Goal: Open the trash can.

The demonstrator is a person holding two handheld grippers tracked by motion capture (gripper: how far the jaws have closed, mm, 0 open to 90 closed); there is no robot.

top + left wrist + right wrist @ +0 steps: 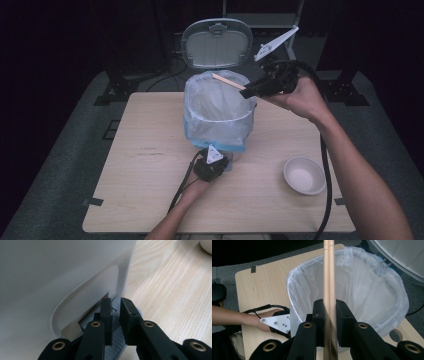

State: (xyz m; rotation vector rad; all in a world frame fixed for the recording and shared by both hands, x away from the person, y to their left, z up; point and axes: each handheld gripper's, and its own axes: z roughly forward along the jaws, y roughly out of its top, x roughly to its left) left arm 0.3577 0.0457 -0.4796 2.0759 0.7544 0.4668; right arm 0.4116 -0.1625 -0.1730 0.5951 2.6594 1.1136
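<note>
Chopsticks (329, 277) sit clamped in our right tool (329, 315), up over the bag-lined bin (216, 112) at center frame. Lower down, our left tool (115, 312) presses the bin's pedal (116, 340), jaws nearly closed. White bowl (304, 175) sits lower right on the counter (150, 185).

**Bin blocks the middle, table open either side**

The lined bin (218, 112) stands mid-table, its raised lid (217, 43) walling off the far side. Its mouth is open from above, crossed only by the chopsticks (228, 81). Bare table (145, 150) lies left; a bowl (304, 175) sits near the right front.
</note>
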